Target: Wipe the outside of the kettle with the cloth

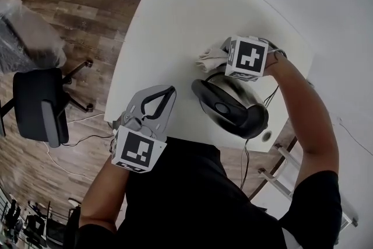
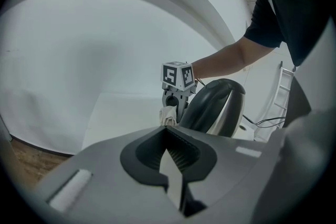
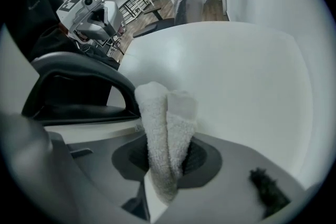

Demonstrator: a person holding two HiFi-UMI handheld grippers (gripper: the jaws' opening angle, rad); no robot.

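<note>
Kettle (image 1: 230, 108): brushed-steel body, dark grey lid and handle, upright on the white round-cornered table (image 1: 192, 3), close to the near edge on the person's right side. A black cable (image 1: 245, 163) hangs off the table edge below it.

Right gripper (image 1: 224, 51) is clamped on a folded white terry cloth (image 3: 165, 128). The cloth stands up between the jaws in two rolled lobes. It sits just beside the kettle's far side, level with the handle; can't tell if it's touching.

Left gripper (image 1: 165, 95) has its jaws closed together with nothing between them. It's held at the table's near-left edge, left of the kettle and not touching it, pointing towards the kettle and the other gripper.

The tabletop is plain matte white. The floor (image 1: 70, 14) is brown wood plank. A black office chair (image 1: 38, 105) stands to the left of the table, with a plastic-wrapped object (image 1: 29, 35) beyond it. More desks and railings show further off in the right gripper view.
</note>
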